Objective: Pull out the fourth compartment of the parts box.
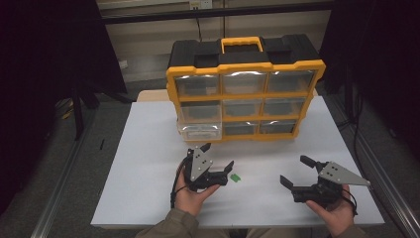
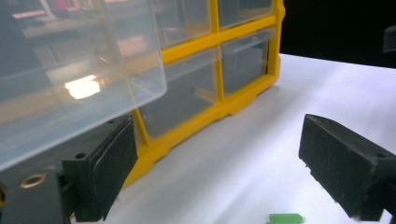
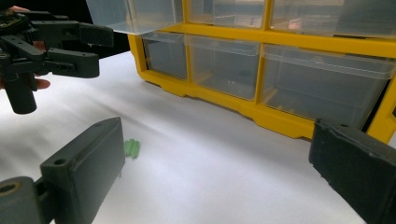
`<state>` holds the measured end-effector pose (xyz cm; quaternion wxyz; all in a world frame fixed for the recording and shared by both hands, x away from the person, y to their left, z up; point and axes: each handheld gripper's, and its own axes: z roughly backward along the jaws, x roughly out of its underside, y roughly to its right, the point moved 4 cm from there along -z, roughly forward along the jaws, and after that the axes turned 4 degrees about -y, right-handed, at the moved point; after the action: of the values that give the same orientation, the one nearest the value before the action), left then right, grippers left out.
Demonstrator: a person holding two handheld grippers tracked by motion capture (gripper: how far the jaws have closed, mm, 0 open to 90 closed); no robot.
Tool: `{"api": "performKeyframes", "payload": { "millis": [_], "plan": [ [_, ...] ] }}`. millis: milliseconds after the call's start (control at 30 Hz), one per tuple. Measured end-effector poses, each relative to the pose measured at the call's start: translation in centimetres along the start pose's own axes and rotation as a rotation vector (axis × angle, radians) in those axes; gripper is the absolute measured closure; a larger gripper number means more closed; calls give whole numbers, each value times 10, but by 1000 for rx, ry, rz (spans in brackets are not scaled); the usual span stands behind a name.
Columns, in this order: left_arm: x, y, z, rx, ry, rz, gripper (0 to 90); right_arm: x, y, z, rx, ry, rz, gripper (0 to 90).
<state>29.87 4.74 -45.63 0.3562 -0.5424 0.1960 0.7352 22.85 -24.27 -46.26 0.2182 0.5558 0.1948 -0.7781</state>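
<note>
A yellow organiser (image 1: 245,94) with several clear drawers stands at the back of the white table (image 1: 148,163). Its bottom-left drawer (image 1: 199,129) is pulled out and overhangs the table. In the left gripper view this drawer (image 2: 70,79) looms close at the upper left. A small green piece (image 1: 236,177) lies on the table just right of my left gripper (image 1: 219,155), which is open and holds nothing. The same piece (image 2: 286,218) lies low between the jaws of that gripper (image 2: 217,168). My right gripper (image 1: 293,169) rests open at the front right, its jaws bare.
The right gripper view has the organiser's lower drawers (image 3: 261,112) ahead of my right gripper (image 3: 215,172). The green piece (image 3: 131,148) lies at its left, and the left gripper (image 3: 95,50) hangs farther off. Dark floor surrounds the table.
</note>
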Motion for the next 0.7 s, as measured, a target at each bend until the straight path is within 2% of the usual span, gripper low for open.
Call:
{"api": "performKeyframes", "payload": {
  "millis": [167,200,233,400,467,500,633,667,700],
  "plan": [
    [3,2,-5,38,-30,23,109,1,1,0,0,-2,1,35],
    [4,2,-5,36,-49,21,108,1,1,1,-2,-2,2,35],
    [5,3,-7,53,-48,24,106,1,1,1,0,-1,-2,35],
    [7,3,-10,85,-77,41,101,1,1,1,-3,-2,-3,35],
    [9,4,-12,92,-114,53,99,1,1,1,-2,-2,-2,35],
    [9,4,-12,92,-114,53,99,1,1,1,-2,-2,-2,35],
    [12,7,-17,140,-147,65,99,2,1,1,-3,-6,-6,35],
    [13,8,-18,133,-168,64,99,2,1,1,-3,-6,-6,35],
    [14,8,-19,156,-167,68,99,2,1,1,-3,-6,-6,35]
  ]
}}
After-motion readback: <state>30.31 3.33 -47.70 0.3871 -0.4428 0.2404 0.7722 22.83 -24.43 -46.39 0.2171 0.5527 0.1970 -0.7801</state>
